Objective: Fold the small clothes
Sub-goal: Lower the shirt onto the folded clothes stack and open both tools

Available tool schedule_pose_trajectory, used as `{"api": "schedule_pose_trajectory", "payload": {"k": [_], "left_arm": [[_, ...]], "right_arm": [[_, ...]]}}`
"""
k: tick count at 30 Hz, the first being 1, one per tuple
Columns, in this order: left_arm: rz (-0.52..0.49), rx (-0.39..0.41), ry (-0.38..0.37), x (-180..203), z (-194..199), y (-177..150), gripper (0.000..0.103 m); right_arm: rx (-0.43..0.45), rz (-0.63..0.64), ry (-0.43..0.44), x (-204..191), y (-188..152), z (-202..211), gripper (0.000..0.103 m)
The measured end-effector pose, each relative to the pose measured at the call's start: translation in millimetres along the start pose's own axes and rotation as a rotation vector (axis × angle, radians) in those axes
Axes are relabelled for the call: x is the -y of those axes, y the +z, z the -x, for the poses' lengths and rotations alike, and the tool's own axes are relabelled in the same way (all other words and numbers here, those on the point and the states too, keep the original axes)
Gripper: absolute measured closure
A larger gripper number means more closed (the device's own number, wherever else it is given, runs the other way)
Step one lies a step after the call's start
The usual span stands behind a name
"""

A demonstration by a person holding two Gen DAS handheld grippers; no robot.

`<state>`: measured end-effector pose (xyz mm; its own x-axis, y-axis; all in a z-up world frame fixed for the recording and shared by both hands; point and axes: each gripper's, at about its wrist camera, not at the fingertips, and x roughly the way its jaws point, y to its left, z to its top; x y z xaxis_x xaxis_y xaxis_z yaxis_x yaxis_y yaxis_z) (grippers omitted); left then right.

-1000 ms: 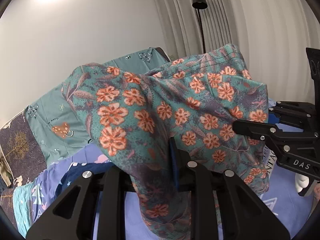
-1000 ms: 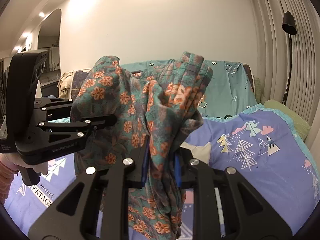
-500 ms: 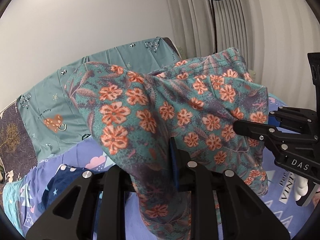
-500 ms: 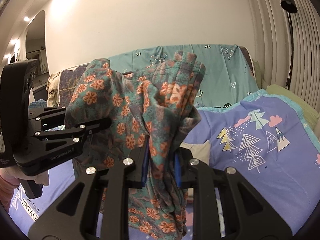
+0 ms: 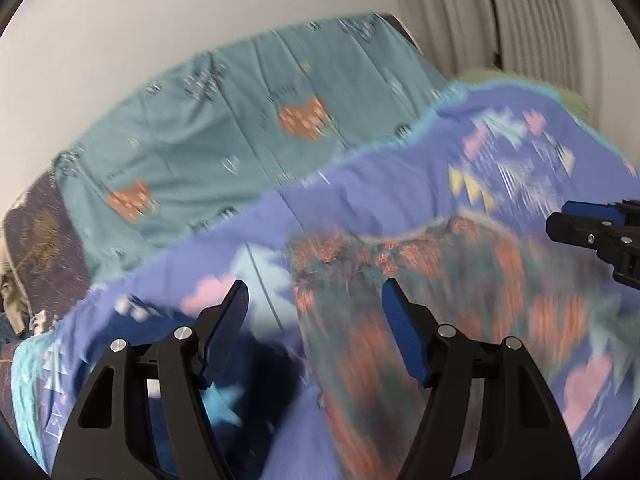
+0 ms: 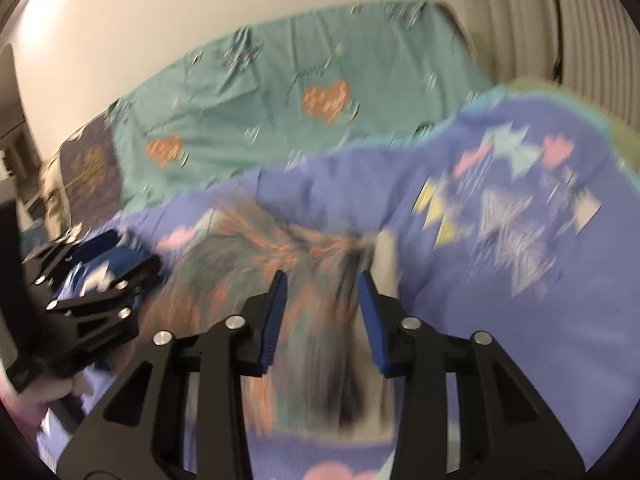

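Observation:
The teal garment with orange flowers (image 5: 460, 292) lies blurred on the purple bedspread (image 5: 380, 196), in front of and to the right of my left gripper (image 5: 314, 306). That gripper is open and empty. In the right wrist view the garment (image 6: 280, 272) lies ahead of and between the fingers of my right gripper (image 6: 322, 290), which is open and holds nothing. The right gripper shows at the right edge of the left wrist view (image 5: 596, 236). The left gripper shows at the left of the right wrist view (image 6: 92, 280).
A teal sheet with orange hearts (image 5: 240, 128) covers the back of the bed against a white wall. The purple bedspread (image 6: 500, 220) has triangle and cloud prints. Pleated curtains (image 5: 520, 12) hang at the right. A dark patterned cloth (image 5: 36, 240) lies at the left.
Both grippers have opened and let go of the floral garment. It has dropped from being held up onto the bedspread. Both views have tilted down and are blurred by motion.

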<state>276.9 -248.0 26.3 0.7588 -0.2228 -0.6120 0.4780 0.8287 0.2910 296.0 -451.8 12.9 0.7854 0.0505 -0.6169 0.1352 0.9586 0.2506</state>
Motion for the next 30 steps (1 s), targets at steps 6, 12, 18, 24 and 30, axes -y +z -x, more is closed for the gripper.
{"api": "schedule_pose_trajectory", "payload": {"k": [6,12,18,24,30], "left_arm": [[-0.020,-0.066,-0.053,15.1,-12.9,-43.7,0.030],[0.027,-0.029,-0.088,11.9,20.1,-58.4,0.029],[-0.011,0.105,-0.060,36.7,107.1,-76.7,0.010],[0.050,0.213,-0.072,49.7,196.0,-91.6,0.001],[0.081,0.233,-0.010,59.3,253.2,-101.8,0.001]], "right_arm": [[-0.068,0.044,-0.062,-8.5,-61.5,-18.1,0.063],[-0.037,0.057,-0.073,-13.0,-75.5,27.3,0.044],[0.130,0.115,-0.155,-21.6,-110.6,114.6,0.005],[0.247,0.035,-0.186,-20.4,-136.9,197.8,0.002],[0.211,0.018,-0.244,-24.5,-154.1,245.2,0.002]]}}
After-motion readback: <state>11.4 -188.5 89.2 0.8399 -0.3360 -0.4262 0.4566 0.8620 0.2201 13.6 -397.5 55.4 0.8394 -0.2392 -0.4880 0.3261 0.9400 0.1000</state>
